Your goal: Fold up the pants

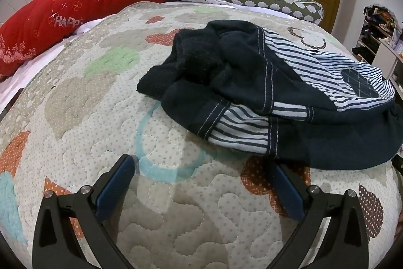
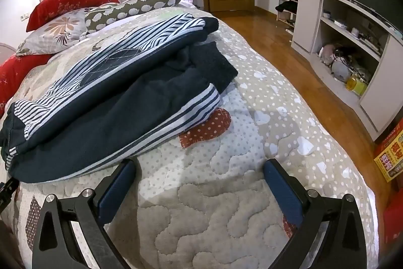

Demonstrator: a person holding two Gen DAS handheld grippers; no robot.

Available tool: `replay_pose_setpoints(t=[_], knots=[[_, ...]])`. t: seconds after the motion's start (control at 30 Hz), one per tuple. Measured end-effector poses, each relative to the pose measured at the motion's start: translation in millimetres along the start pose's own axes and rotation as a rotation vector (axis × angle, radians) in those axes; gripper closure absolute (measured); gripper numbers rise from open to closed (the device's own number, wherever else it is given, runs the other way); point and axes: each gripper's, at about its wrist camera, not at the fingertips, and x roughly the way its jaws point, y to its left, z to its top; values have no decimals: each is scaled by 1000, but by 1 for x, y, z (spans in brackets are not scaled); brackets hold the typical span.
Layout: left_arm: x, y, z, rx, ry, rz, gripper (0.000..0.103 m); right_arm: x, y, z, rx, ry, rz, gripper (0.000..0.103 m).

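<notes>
Not much folding can be counted as done yet: the dark navy fleece pants with blue-and-white striped panels (image 1: 264,92) are bunched in a rumpled heap on the quilted patchwork bedspread (image 1: 100,105), so spreading flat and every fold are judged still left. The left tongs (image 1: 201,183) are held wide apart, nothing gripped, just short of the near edge of the heap. The right tongs (image 2: 200,183) are spread wide too, empty, with the pants to their left and far side.
</notes>
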Motion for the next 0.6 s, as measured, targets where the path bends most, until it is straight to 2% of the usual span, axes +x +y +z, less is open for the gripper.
replay_pose_setpoints(t=[0.6], knots=[[-3, -3, 6, 6, -4, 11, 0, 0, 1, 0, -3, 3, -4, 0]])
